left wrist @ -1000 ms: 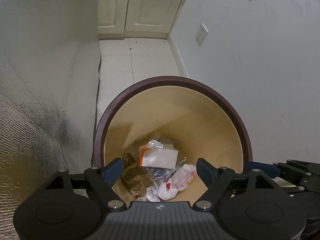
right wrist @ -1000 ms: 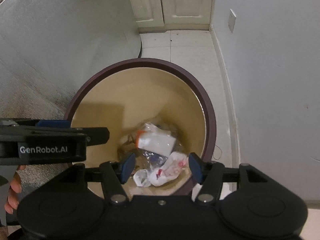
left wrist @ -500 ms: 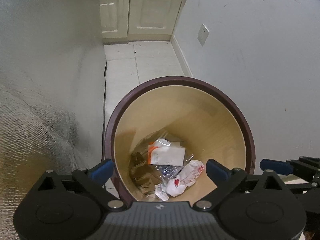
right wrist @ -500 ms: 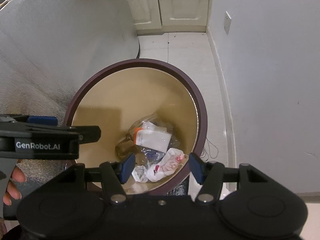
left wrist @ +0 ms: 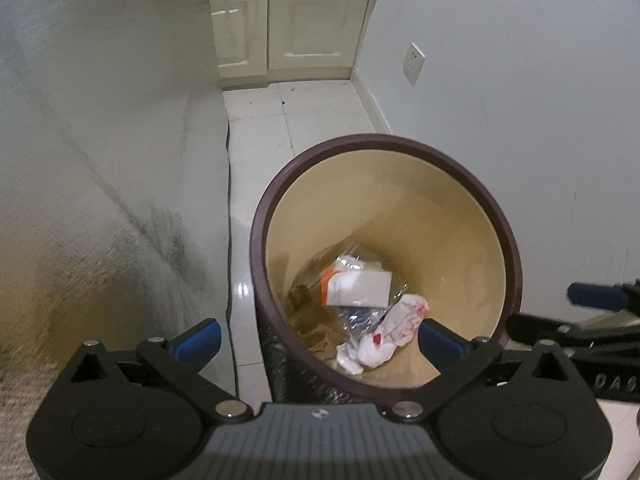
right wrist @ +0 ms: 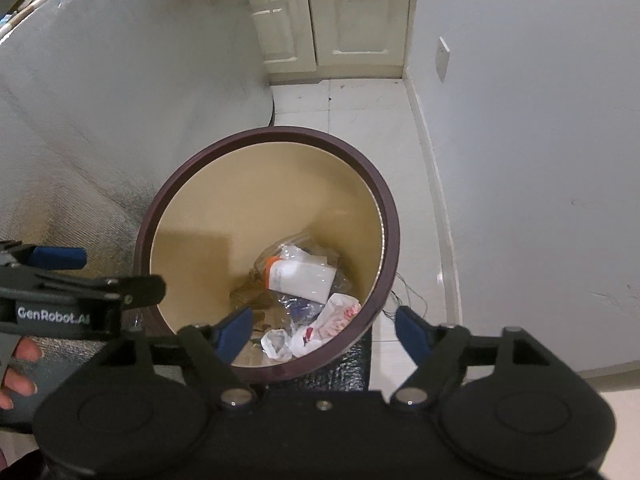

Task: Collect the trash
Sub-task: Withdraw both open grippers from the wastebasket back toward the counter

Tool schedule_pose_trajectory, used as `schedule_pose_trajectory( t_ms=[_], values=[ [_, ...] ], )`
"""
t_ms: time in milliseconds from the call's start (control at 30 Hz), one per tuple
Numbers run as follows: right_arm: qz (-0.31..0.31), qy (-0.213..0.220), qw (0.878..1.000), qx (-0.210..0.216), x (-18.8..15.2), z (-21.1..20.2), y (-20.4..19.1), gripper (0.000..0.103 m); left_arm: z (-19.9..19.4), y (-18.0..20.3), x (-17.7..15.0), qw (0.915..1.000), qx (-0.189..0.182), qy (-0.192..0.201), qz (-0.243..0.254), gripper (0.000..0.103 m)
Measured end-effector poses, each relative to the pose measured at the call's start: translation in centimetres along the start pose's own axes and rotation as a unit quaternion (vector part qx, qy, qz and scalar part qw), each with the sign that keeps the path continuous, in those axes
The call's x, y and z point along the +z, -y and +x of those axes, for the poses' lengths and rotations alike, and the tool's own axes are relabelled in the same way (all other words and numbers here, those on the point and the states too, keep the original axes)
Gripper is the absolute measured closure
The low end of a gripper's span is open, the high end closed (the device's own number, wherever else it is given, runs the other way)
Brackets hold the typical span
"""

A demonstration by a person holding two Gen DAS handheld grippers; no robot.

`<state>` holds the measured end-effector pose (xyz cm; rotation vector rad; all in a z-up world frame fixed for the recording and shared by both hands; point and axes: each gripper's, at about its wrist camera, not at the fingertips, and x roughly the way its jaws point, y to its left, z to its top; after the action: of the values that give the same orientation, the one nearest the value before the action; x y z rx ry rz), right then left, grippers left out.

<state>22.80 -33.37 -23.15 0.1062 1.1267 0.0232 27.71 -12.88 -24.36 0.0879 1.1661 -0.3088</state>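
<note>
A round bin with a dark brown rim [left wrist: 384,142] [right wrist: 280,133] and beige inside stands on the floor below both grippers. At its bottom lie a white packet with an orange edge [left wrist: 358,286] [right wrist: 300,276], crumpled white paper with red print [left wrist: 394,330] [right wrist: 336,316], brown paper [left wrist: 308,316] and clear plastic. My left gripper [left wrist: 318,340] hangs over the bin's near rim, its jaws opening wide and empty. My right gripper [right wrist: 323,328] is also above the near rim, jaws opening, nothing between them. Each view shows the other gripper's blue pad [left wrist: 592,296] [right wrist: 60,258] at its side.
Cream cabinet doors [left wrist: 288,28] close the far end of a narrow white tile floor [left wrist: 260,152]. A wall with a socket [left wrist: 414,64] runs on the right, a silver foil-covered surface [left wrist: 60,240] on the left. A hand [right wrist: 16,368] holds the left gripper.
Both grippers have drawn back and up from the bin, which now looks smaller and farther. Both pairs of jaws stand wider apart. The trash in the bin has not moved.
</note>
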Motion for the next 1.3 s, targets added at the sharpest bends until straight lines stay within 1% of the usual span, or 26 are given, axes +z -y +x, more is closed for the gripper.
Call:
schedule_pose_trajectory(
  t_ms=[233,333,600,933,1100,1300],
  values=[
    [-0.001,0.008,1.000,-0.006,-0.9,-1.0,-0.3,0.004,-1.4,-0.6,-1.4,0.9998,0.018,0.003,0.007,0.000],
    [-0.004,0.010,1.000,-0.014,-1.2,-1.4,-0.5,0.000,-1.9,-0.7,-2.1,0.9998,0.018,0.007,0.009,0.000],
    [-0.006,0.019,0.999,-0.026,-2.3,-3.0,-0.8,0.000,-3.7,-1.1,-3.5,0.9996,0.016,0.024,0.006,0.000],
    [0.006,0.053,0.998,-0.038,-3.9,-6.2,-0.2,0.000,-7.0,-0.5,-4.6,0.9982,0.010,0.058,0.011,0.000],
    [0.008,0.080,0.996,-0.044,-4.9,-8.5,0.0,0.000,-9.8,0.3,-5.2,0.9956,0.006,0.091,0.020,0.000],
    [0.014,0.121,0.992,-0.043,-6.0,-11.8,0.2,0.000,-13.6,1.3,-5.6,0.9895,-0.006,0.141,0.033,0.000]
  ],
)
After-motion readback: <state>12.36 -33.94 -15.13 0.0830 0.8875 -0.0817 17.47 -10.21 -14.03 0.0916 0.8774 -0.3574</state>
